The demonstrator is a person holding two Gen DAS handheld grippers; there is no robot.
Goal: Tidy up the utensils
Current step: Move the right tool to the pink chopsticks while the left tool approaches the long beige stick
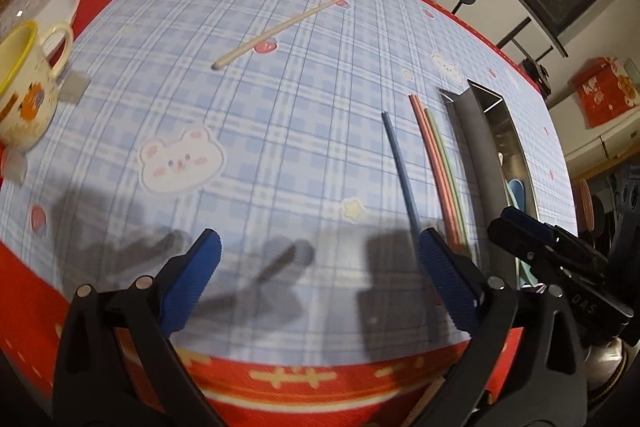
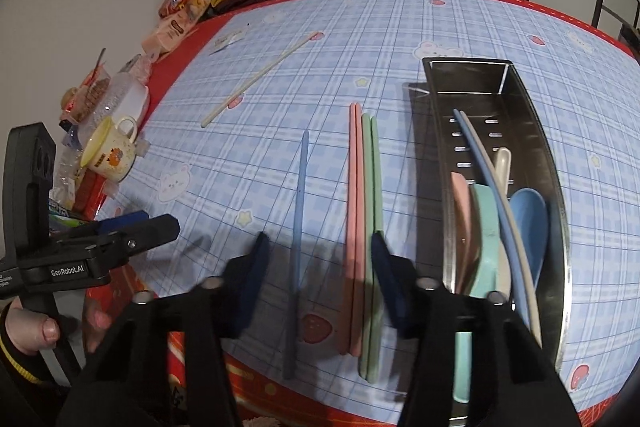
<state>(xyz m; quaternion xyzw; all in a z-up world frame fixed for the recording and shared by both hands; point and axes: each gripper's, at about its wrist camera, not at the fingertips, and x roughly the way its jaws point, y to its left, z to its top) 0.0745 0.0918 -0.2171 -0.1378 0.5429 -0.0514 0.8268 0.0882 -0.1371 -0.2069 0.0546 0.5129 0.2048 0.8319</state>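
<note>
Loose chopsticks lie on the tabletop [image 2: 440,23], which wears a blue plaid cloth with a red border. A blue chopstick [image 2: 298,211] lies alone; at its 3 o'clock in the right wrist view a pink pair [image 2: 354,211] and a green pair [image 2: 372,211] lie side by side, touching. A cream chopstick [image 2: 260,79] lies well apart at 11 o'clock, slanted.

At 3 o'clock of the green pair stands a steel tray [image 2: 532,123], long and narrow with a slotted floor. It holds a blue and a cream chopstick [image 2: 496,195] leaning together, a blue spoon [image 2: 530,223], and pink, teal and cream handles.

The right claw [image 2: 318,259] hangs above the near ends of the blue chopstick and the pink pair. Its jaws stand apart, with nothing pressed between the pads.

The left claw [image 1: 320,267] hovers at 9 o'clock of the right one, jaws spread wide and empty; only shadow on the cloth lies between them. A hand [image 2: 44,327] grips its handle.

A yellow-rimmed mug [image 2: 110,151] stands at the tabletop's left edge, with snack packets [image 2: 184,7] beyond it.
</note>
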